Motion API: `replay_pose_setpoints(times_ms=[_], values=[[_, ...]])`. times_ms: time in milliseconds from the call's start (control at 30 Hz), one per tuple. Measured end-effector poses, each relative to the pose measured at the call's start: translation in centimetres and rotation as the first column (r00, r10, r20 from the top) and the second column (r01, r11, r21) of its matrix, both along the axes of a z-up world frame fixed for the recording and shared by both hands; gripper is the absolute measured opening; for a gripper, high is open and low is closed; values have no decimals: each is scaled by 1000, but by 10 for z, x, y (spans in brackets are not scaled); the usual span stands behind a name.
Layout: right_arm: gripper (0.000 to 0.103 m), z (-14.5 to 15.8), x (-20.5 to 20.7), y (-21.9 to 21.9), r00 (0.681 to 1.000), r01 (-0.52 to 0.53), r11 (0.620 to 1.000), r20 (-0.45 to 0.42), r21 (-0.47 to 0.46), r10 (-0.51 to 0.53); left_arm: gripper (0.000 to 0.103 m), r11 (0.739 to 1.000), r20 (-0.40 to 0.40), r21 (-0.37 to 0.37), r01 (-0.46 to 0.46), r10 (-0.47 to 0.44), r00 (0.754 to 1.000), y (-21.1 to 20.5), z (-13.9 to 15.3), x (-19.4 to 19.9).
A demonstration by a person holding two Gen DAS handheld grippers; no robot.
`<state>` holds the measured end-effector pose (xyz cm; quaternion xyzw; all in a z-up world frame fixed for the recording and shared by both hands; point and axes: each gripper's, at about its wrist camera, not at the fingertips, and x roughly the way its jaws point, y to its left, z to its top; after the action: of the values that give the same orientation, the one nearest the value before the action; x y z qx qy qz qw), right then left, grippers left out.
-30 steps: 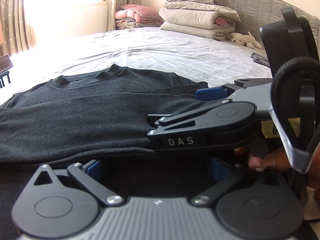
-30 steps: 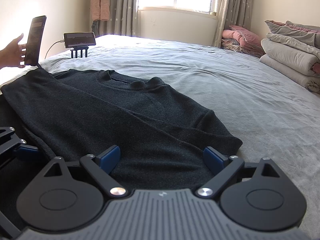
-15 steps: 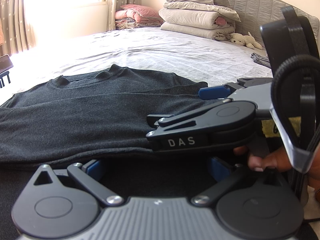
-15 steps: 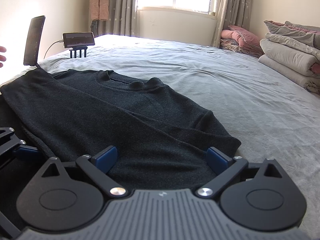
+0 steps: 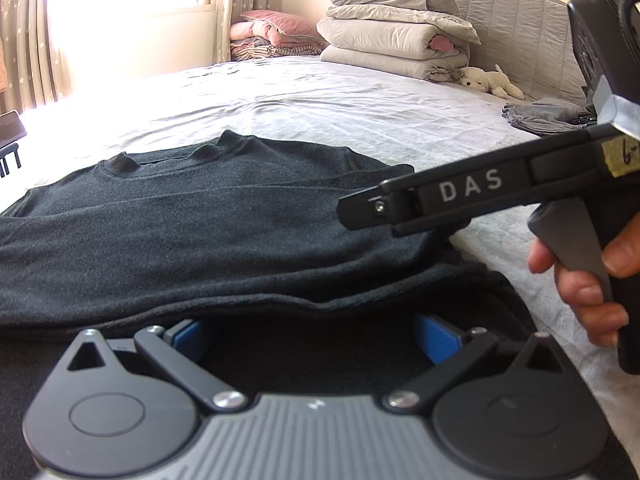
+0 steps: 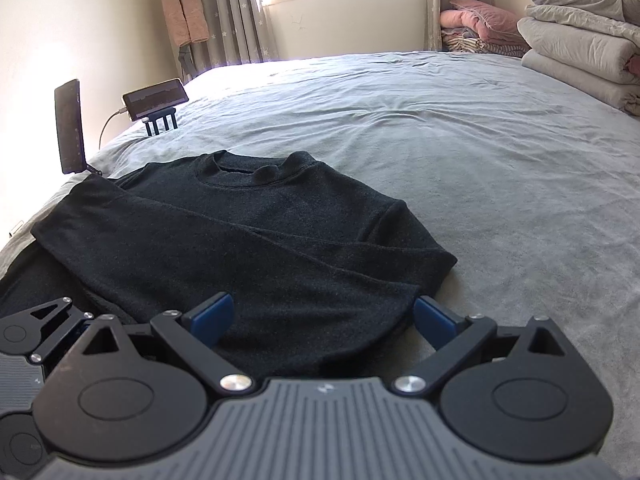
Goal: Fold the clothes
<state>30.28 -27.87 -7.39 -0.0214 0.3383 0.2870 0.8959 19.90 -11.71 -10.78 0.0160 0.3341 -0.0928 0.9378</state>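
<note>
A dark sweater (image 6: 248, 240) lies on the bed (image 6: 440, 140), close to its near edge and toward its left corner, collar pointing at the window. Both sleeves are laid across the chest, one over the other, so the garment makes a narrow block. The hem end nearest the grippers lies flat, not turned up toward the collar. So I judge the sleeve folds to be in place and the lengthwise fold, hem to collar, yet to come.

The left gripper (image 5: 312, 332) sits low at the near edge of the sweater, jaws wide, its blue pads to either side of dark cloth; a loose fold of the knit hangs just over them. Nothing is pinched that I can see. The right gripper (image 6: 320, 316) hovers over the sweater's right-hand near corner, jaws wide too, with cloth between them but not clamped. A hand (image 5: 580, 272) grips its handle.

As for containers, there are none here: no basket, box or drawer. Folded things simply sit on the bed: a stack of quilts (image 5: 396, 40) by the headboard, and a small grey pile (image 5: 544, 114) at the far right edge. Two phones (image 6: 156, 98) stand at the left edge.
</note>
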Motion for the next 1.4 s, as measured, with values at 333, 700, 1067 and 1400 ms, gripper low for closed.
replay_pose_setpoints(times_ms=[333,700,1067,1400], values=[[98,7,10,-23,1000,-23,999,-21,25,23,103,1000,0,0,0,0,1000,0,0,0],[98,1,30,-42,994,-7,999,-111,39,11,103,998,-8,-67,-2,2,1000,4,8,-5],[85,-3,46,-66,980,22,986,-199,165,11,94,989,-107,-141,-37,22,994,-29,30,-48],[67,-8,53,-76,968,39,970,-251,240,23,57,988,-121,-156,-19,0,993,-65,35,-96]])
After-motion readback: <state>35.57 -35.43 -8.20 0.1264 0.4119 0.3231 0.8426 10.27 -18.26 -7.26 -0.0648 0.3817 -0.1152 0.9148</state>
